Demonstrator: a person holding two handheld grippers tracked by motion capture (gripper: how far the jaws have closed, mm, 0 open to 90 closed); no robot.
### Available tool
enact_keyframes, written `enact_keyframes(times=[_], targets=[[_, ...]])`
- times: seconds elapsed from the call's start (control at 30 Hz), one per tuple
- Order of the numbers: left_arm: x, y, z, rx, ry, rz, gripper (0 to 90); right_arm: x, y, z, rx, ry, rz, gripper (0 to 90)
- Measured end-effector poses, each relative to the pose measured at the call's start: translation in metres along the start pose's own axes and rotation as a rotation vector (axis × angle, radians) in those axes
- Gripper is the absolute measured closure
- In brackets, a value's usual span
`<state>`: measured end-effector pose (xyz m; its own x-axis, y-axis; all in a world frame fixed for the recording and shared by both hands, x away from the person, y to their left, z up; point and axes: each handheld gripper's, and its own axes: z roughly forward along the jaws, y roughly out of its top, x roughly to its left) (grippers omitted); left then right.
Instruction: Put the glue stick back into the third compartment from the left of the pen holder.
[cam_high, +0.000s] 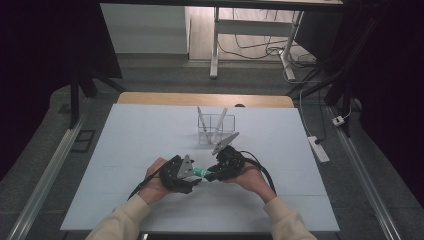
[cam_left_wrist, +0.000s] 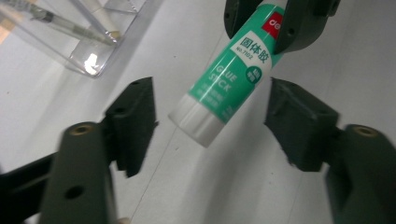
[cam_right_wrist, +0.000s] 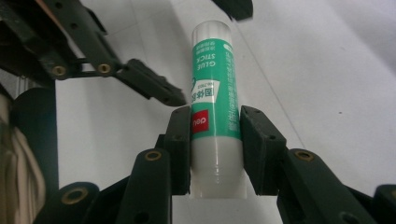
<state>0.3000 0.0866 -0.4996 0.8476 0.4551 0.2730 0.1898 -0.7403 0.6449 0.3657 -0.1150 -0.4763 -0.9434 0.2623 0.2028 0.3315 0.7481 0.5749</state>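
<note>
A green and white glue stick (cam_high: 202, 173) hangs just above the white table between my two grippers. My right gripper (cam_right_wrist: 215, 140) is shut on the stick's (cam_right_wrist: 212, 79) red-labelled end, and in the high view it (cam_high: 214, 173) sits right of the stick. My left gripper (cam_left_wrist: 215, 116) is open, with its jaws on either side of the white free end of the stick (cam_left_wrist: 224, 88) and not touching it. In the high view the left gripper (cam_high: 192, 175) is just left of the stick.
A clear plastic pen holder (cam_high: 216, 129) with a few white pens stands behind the grippers near the table's middle; its corner (cam_left_wrist: 93, 51) appears at upper left in the left gripper view. A power strip (cam_high: 318, 148) lies on the floor to the right.
</note>
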Motion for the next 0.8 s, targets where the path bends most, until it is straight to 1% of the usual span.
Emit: enact_keyframes(times=[0.03, 0.07, 0.1, 0.17, 0.23, 0.3, 0.33, 0.37, 0.4, 0.43, 0.47, 0.5, 0.53, 0.57, 0.63, 0.67, 0.7, 0.73, 0.8], targets=[[-0.001, 0.001, 0.001, 0.005, 0.004, 0.01, 37.8, 0.0, 0.0, 0.0, 0.005, 0.006, -0.002, 64.6], [-0.001, 0.001, 0.001, 0.011, -0.002, 0.018, 40.1, 0.0, 0.001, 0.001, 0.003, 0.011, 0.004, 64.6], [-0.002, 0.001, 0.002, 0.018, -0.008, 0.036, 42.3, 0.001, 0.001, 0.001, 0.002, 0.013, 0.007, 64.7], [-0.004, 0.002, 0.004, 0.038, 0.008, 0.066, 45.1, 0.002, 0.001, 0.0, 0.017, 0.019, 0.019, 64.6], [-0.005, 0.003, 0.005, 0.049, 0.011, 0.08, 46.8, 0.002, 0.001, 0.001, 0.018, 0.022, 0.028, 64.6], [-0.007, 0.003, 0.006, 0.063, 0.025, 0.103, 48.6, 0.002, 0.002, 0.001, 0.023, 0.028, 0.035, 64.6], [-0.008, 0.004, 0.007, 0.07, 0.025, 0.111, 49.3, 0.001, 0.002, 0.001, 0.023, 0.029, 0.032, 64.6], [-0.009, 0.004, 0.007, 0.072, 0.022, 0.114, 49.7, 0.002, 0.002, 0.002, 0.026, 0.032, 0.04, 64.6], [-0.009, 0.004, 0.007, 0.082, 0.015, 0.133, 50.7, 0.003, 0.002, 0.002, 0.039, 0.033, 0.051, 64.6], [-0.01, 0.004, 0.008, 0.083, 0.005, 0.141, 52.8, 0.003, 0.002, 0.003, 0.031, 0.035, 0.045, 64.6], [-0.01, 0.004, 0.008, 0.084, -0.001, 0.144, 54.6, 0.004, 0.003, 0.002, 0.03, 0.04, 0.062, 64.5], [-0.011, 0.004, 0.008, 0.085, -0.012, 0.153, 56.6, 0.003, 0.003, 0.002, 0.02, 0.038, 0.052, 64.5], [-0.011, 0.003, 0.008, 0.078, -0.023, 0.155, 58.5, 0.004, 0.003, 0.001, 0.023, 0.046, 0.066, 64.4], [-0.011, 0.003, 0.007, 0.08, -0.032, 0.162, 59.9, 0.002, 0.003, 0.0, 0.003, 0.051, 0.041, 64.2], [-0.011, 0.003, 0.006, 0.062, -0.045, 0.15, 62.6, 0.001, 0.002, -0.003, -0.031, 0.064, 0.052, 63.5], [-0.01, 0.003, 0.005, 0.052, -0.062, 0.143, 63.7, 0.001, 0.002, -0.004, -0.048, 0.062, 0.059, 62.7], [-0.009, 0.003, 0.004, 0.05, -0.07, 0.144, 65.0, 0.001, 0.002, -0.006, -0.075, 0.061, 0.062, 61.5], [-0.009, 0.003, 0.004, 0.043, -0.07, 0.132, 65.5, 0.001, 0.002, -0.008, -0.092, 0.057, 0.066, 60.6], [-0.007, 0.002, 0.003, 0.048, -0.063, 0.121, 65.9, 0.0, 0.002, -0.01, -0.121, 0.042, 0.072, 58.6]])
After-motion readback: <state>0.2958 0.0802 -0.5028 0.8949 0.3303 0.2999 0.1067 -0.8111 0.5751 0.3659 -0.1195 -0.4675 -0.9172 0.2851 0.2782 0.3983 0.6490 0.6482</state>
